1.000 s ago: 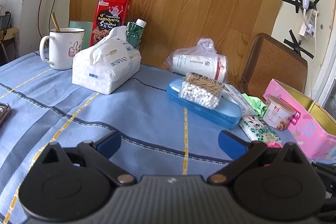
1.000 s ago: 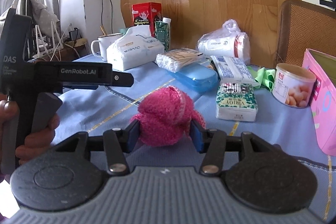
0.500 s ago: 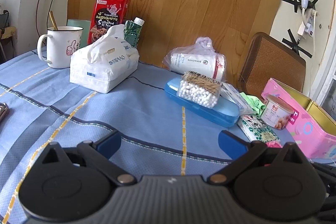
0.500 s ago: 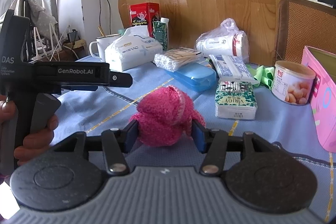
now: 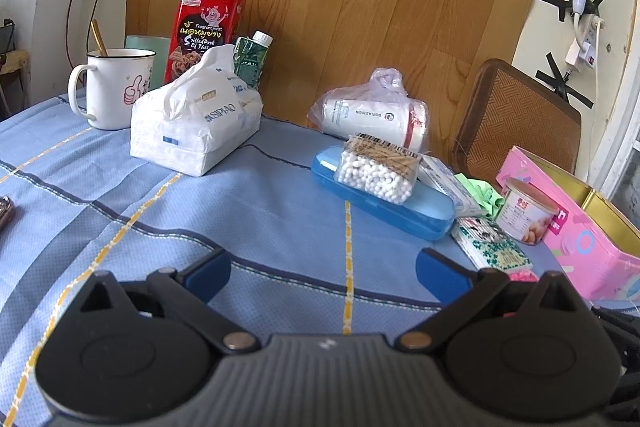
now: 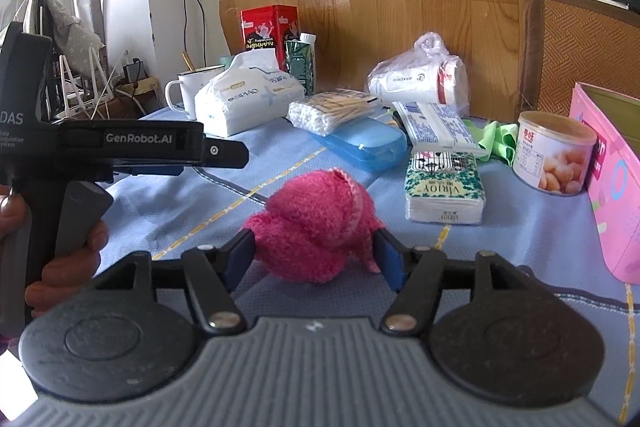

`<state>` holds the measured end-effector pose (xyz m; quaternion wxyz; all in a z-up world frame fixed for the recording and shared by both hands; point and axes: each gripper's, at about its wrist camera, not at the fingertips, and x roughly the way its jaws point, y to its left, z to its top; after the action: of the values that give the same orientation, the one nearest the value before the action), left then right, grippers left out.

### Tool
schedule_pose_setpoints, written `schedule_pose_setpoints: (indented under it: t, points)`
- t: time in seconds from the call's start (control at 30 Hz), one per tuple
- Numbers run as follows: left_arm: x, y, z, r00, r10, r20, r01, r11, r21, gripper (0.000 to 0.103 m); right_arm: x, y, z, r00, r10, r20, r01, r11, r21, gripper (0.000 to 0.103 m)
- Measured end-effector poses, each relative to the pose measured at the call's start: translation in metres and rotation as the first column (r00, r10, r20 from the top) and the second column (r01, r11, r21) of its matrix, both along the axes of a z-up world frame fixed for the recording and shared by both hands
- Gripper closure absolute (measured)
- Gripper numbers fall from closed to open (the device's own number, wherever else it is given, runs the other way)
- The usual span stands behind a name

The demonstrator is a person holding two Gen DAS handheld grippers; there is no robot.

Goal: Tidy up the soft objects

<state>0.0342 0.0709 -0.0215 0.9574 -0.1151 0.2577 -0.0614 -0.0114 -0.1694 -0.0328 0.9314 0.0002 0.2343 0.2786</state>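
My right gripper (image 6: 314, 253) is shut on a fuzzy pink rolled sock (image 6: 316, 223), held just above the blue tablecloth (image 6: 168, 215). A sliver of the sock (image 5: 520, 275) shows in the left wrist view behind my left gripper's right finger. My left gripper (image 5: 324, 271) is open and empty over the cloth; it also appears at the left of the right wrist view (image 6: 216, 151). A green cloth (image 6: 498, 141) lies crumpled between the tissue packs and the can. A large white tissue pack (image 5: 196, 127) sits at the back left.
A pink box (image 5: 580, 223) stands open at the right, a can (image 6: 554, 155) beside it. A small tissue pack (image 6: 444, 191), a blue case (image 5: 384, 199) with cotton swabs (image 5: 376, 173), a bagged cup (image 5: 372, 115), a mug (image 5: 112, 87) and a red tin (image 5: 208, 23) crowd the back.
The right gripper with the sock has barely moved. The left gripper has drifted slightly, shifting the scene a little left in its view.
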Motion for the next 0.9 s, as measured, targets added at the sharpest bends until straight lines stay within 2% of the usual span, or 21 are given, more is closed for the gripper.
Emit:
schedule_pose_setpoints:
  t: [0.17, 0.43, 0.9]
  points:
    - [-0.0020, 0.0003, 0.0009, 1.000, -0.011, 0.014, 0.011, 1.000, -0.005, 0.001, 0.0000, -0.0011, 0.0004, 1.000, -0.003, -0.003, 0.003, 1.000, 0.007, 0.035]
    - [-0.0052, -0.0061, 0.0031, 0.998, -0.048, 0.035, 0.047, 0.999, 0.027, 0.001, -0.0003, -0.0014, 0.0006, 1.000, -0.004, -0.002, 0.004, 1.000, 0.007, 0.034]
    - [-0.0058, -0.0091, 0.0035, 0.997, -0.072, 0.031, 0.070, 0.997, 0.040, 0.001, 0.0000, -0.0026, 0.0014, 1.000, -0.005, -0.002, 0.005, 1.000, 0.009, 0.034]
